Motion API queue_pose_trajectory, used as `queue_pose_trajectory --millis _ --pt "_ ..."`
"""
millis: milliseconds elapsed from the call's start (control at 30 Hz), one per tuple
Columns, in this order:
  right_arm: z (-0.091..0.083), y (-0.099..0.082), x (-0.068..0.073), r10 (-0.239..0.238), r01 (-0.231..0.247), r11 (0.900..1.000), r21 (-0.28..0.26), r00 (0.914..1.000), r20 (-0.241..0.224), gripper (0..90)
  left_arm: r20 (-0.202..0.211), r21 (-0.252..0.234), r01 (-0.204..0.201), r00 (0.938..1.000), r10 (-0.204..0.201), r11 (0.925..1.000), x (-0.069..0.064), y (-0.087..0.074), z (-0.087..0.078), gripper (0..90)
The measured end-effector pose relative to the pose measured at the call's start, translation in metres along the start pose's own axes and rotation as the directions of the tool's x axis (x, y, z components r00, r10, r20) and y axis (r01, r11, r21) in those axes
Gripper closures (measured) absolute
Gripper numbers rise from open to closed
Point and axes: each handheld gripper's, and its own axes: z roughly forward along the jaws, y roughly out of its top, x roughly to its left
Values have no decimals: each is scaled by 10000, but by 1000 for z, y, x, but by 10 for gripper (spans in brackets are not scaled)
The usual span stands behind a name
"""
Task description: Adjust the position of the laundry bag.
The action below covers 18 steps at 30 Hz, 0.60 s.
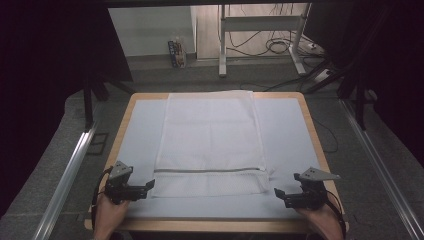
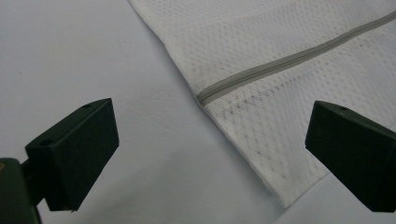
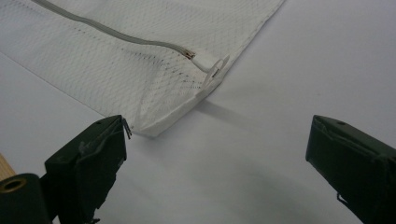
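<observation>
High view: white mesh bag (image 1: 210, 142) lies flat mid-frame on table (image 1: 290, 135), zipper (image 1: 210, 171) low | left gripper (image 1: 142, 188) at lower left, jaws apart beside bag's corner | right gripper (image 1: 282, 195) at lower right, jaws apart, likely set to pinch both near corners.

1. A mesh bag (image 1: 210, 135) lies flat on a mat (image 1: 142, 130) in the middle of the table (image 1: 312, 127)
2. Its zipper (image 1: 210, 171) runs across near the person's edge
3. The left gripper (image 1: 148, 186) sits just beside the bag's near left corner, the right gripper (image 1: 278, 194) by its near right corner
</observation>
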Motion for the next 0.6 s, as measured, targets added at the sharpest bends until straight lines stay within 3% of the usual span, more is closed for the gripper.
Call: queue_pose_trajectory --millis 267,367,600 --pt "4 9 1 -365 364 9993 47 9991 236 70 45 82 -39 10000 39 10000 -2 3 3 15" --pt "7 12 -1 -29 24 9998 217 9997 233 70 449 -107 219 9988 -214 9997 0 6 4 15" --pt "12 17 -2 195 -200 9994 280 9997 168 83 412 11 86 9991 -86 10000 0 10 10 40"
